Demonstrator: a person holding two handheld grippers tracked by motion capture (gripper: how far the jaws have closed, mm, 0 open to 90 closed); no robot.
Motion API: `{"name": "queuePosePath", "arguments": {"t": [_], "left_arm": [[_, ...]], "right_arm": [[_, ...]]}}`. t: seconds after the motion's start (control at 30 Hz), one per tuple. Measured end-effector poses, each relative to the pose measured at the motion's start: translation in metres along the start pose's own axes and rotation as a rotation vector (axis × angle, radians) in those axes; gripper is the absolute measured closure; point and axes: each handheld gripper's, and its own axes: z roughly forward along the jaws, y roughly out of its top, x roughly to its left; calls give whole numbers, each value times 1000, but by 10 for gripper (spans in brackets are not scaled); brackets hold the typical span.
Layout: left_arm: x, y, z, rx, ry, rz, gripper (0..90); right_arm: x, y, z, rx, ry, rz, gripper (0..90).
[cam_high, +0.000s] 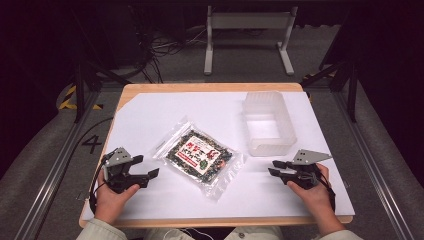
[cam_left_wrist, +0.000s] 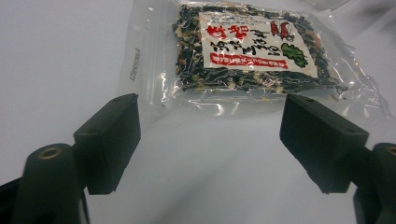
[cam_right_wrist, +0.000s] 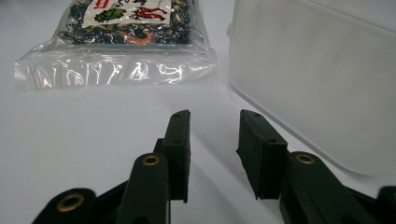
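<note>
Opening stage, nothing gripped: my left hand-held gripper (cam_high: 145, 175) gapes wide at 8 o'clock, my right hand-held gripper (cam_high: 276, 167) narrow at 4 o'clock. Seaweed packet (cam_high: 200, 156) lies mid-tabletop (cam_high: 150, 89); clear tub (cam_high: 269, 122) at 1 o'clock. Next, likely: pinch the packet's edge.

Clear plastic pouch (cam_high: 199, 156) of dark dried mix w/ white-red printed label, sealed, lies flat & skewed mid-sheet. Translucent rectangular tub (cam_high: 268, 123), upright, open top, nothing visible inside, stands just right of pouch toward far edge, not touching.
</note>
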Motion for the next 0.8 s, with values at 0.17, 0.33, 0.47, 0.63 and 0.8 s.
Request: {"name": "queuePosePath", "arguments": {"t": [0.17, 0.33, 0.47, 0.63, 0.8], "left_arm": [[-1, 11, -3, -8, 4, 0, 197], [2, 20, -1, -7, -10, 0, 176], [3, 26, 2, -11, -14, 5, 154], [5, 34, 6, -9, -7, 1, 147], [8, 41, 11, -10, -9, 3, 138]], "right_arm": [[-1, -1, 0, 4, -4, 8, 630], [-1, -2, 1, 9, -8, 14, 620], [-1, -3, 0, 13, -12, 16, 611], [-2, -4, 0, 10, -16, 21, 575], [-2, -4, 1, 10, -13, 17, 550]]}}
